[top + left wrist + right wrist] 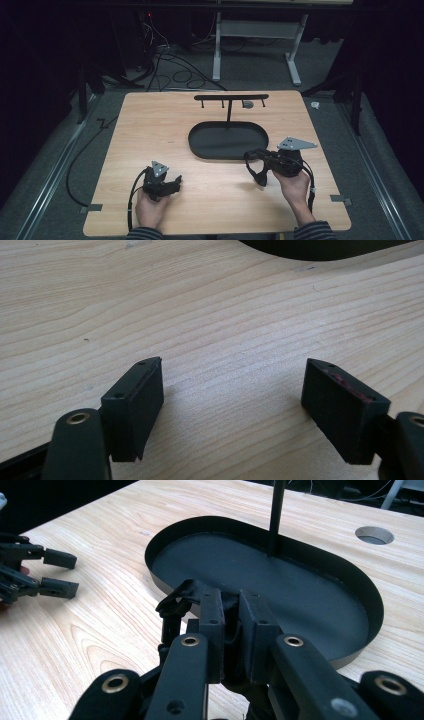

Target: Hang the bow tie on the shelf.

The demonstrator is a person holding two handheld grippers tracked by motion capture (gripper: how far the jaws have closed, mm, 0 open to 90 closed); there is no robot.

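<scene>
The black strap [182, 597], a dark looped item of unclear make, hangs pinched in the right gripper [231, 625] just beside the near rim of the oval tray [372, 605], above the table [150, 130]; risk noted: the loose loop could catch on the tray rim or the stand post [275, 515], or slip, since only a small fold appears clamped; right jaws pressed tight on it; left gripper [232, 405] spread wide, holding nothing, low over bare wood.

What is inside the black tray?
The black tray holds only its thin upright post at the back. The right gripper, clamping a black strap, covers the tray's near edge.
</scene>
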